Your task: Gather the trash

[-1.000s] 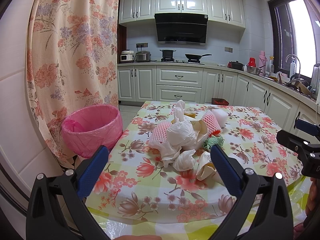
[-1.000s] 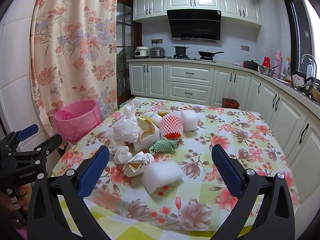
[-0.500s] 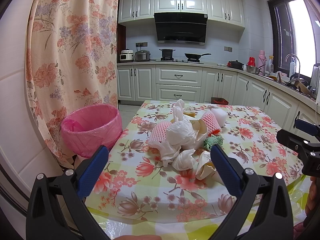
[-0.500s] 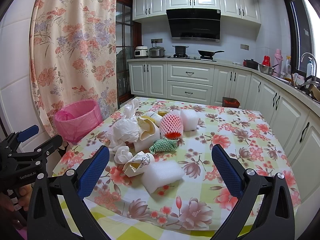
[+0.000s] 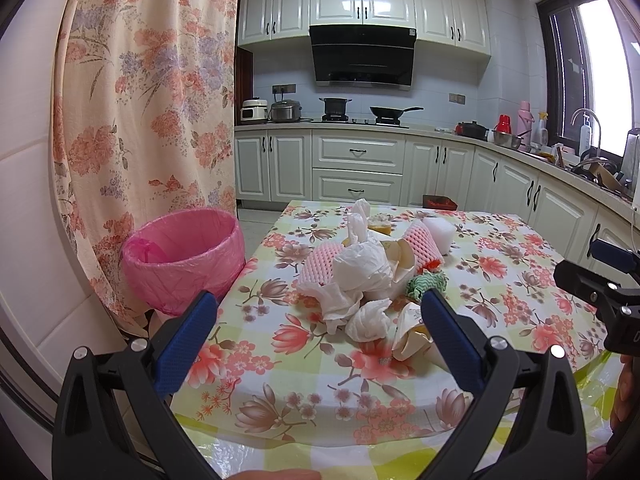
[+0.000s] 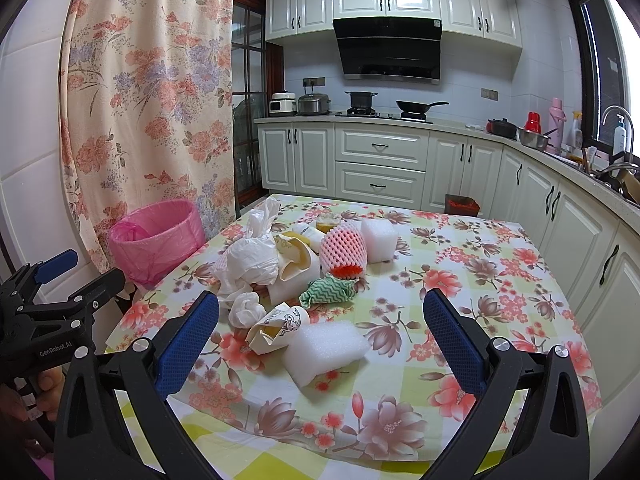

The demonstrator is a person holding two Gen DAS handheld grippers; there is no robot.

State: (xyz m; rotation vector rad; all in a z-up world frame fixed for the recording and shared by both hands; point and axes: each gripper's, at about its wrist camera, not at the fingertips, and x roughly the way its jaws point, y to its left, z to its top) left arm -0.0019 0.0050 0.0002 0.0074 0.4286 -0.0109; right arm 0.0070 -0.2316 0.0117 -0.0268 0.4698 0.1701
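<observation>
On floral-clothed bench [image 6: 500, 280]: trash pile [image 6: 296, 268] at centre, ahead of both tools. Left hand-held gripper [image 5: 320, 320] spread wide, empty; right hand-held gripper [image 6: 322, 320] likewise. Pink-lined bin [image 5: 184, 256] beside bench's left edge.

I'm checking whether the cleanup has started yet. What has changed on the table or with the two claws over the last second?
Nothing has visibly changed. The left claw and right claw both hang open short of the trash pile, holding nothing. The crumpled tissues, pink foam nets, white foam block and the pink-lined bin beside the table lie as before.
</observation>
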